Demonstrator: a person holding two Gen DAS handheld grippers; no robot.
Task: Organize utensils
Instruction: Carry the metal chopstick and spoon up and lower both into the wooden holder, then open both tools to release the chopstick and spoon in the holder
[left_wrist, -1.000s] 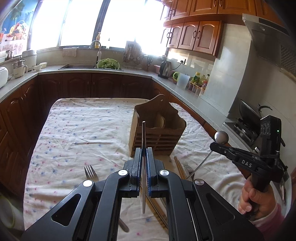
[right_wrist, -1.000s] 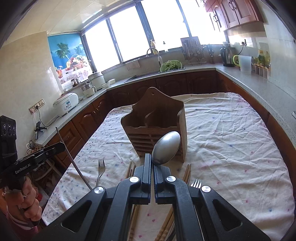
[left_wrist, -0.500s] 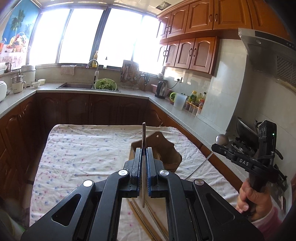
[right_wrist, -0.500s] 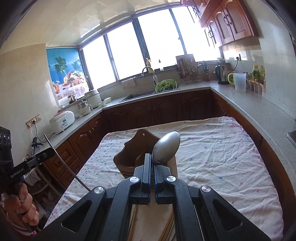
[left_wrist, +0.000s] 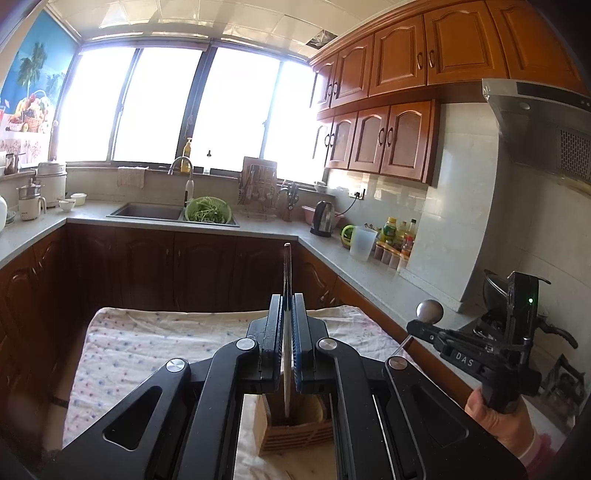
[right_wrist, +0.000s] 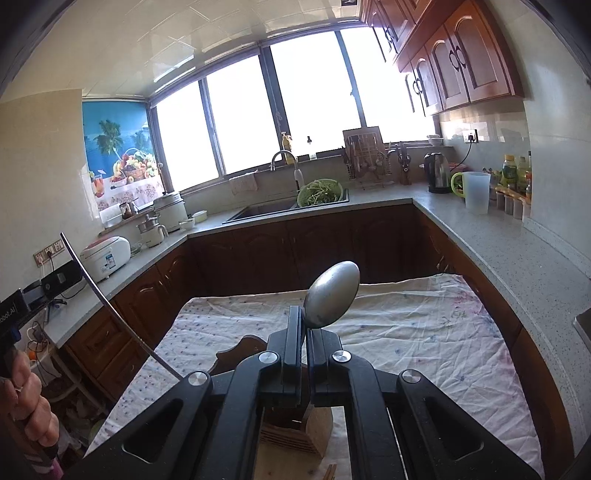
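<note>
The wooden utensil caddy (left_wrist: 293, 424) stands on the flower-print tablecloth (right_wrist: 424, 332), below both tools, its slots open upward. Above it, the right gripper (right_wrist: 306, 332) is clamped on a steel spoon (right_wrist: 331, 295) just under the bowl, which points up. The left gripper (left_wrist: 287, 325) pinches a thin flat metal utensil (left_wrist: 286, 266), seen edge-on, its lower end reaching toward a caddy slot. Both pieces look light, stiff and slick, so a hold near the middle probably suits. Cloth beyond the caddy lies bare; its raised backboard edge is the snag.
</note>
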